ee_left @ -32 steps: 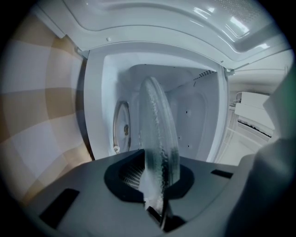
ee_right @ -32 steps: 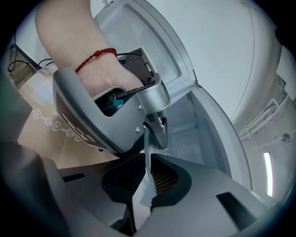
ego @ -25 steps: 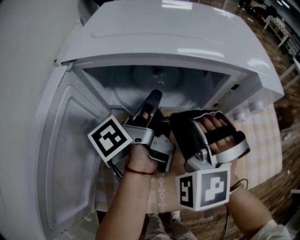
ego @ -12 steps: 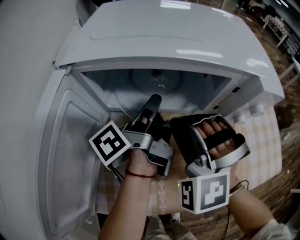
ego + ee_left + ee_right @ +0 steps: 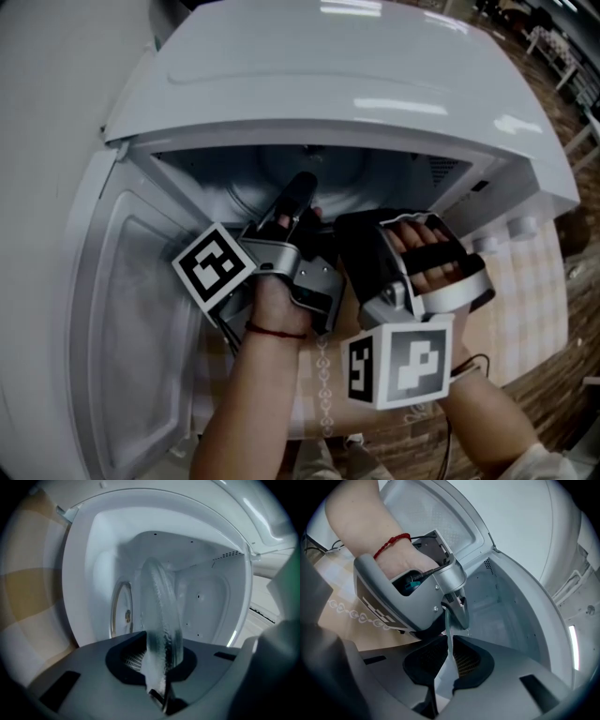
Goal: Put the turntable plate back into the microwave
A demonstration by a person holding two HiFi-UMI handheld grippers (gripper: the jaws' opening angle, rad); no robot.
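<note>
Open microwave with the plate held at its mouth, read from left to right.

The microwave door (image 5: 141, 309) hangs wide open at the far left, its inner face turned to the camera. Beside it the white microwave (image 5: 356, 66) shows its lit cavity (image 5: 206, 588).

The left tongs (image 5: 161, 667) reach into the opening. Their marker cube (image 5: 214, 265) sits just outside the door hinge side, and a red string bracelet (image 5: 275, 329) circles the wrist behind them. The left tongs are closed narrow on the rim of the turntable plate (image 5: 159, 611). In the left gripper view this clear glass disc appears edge-on, running from the jaws into the cavity. A round ring with a small hub (image 5: 123, 613) lies on the cavity surface at that view's left, and the plate is apart from it.

The right tongs (image 5: 450, 665) sit just beside the left tongs, with their marker cube (image 5: 398, 364) nearest the camera. They too are pinched narrow on the plate's glass edge, close to the left jaws' grip. The plate is thus carried by both tongs at the cavity mouth, not laid down.

Two round knobs (image 5: 520, 225) stand on the microwave's right front. Below them a checked cloth covers the worktop (image 5: 534, 291).
</note>
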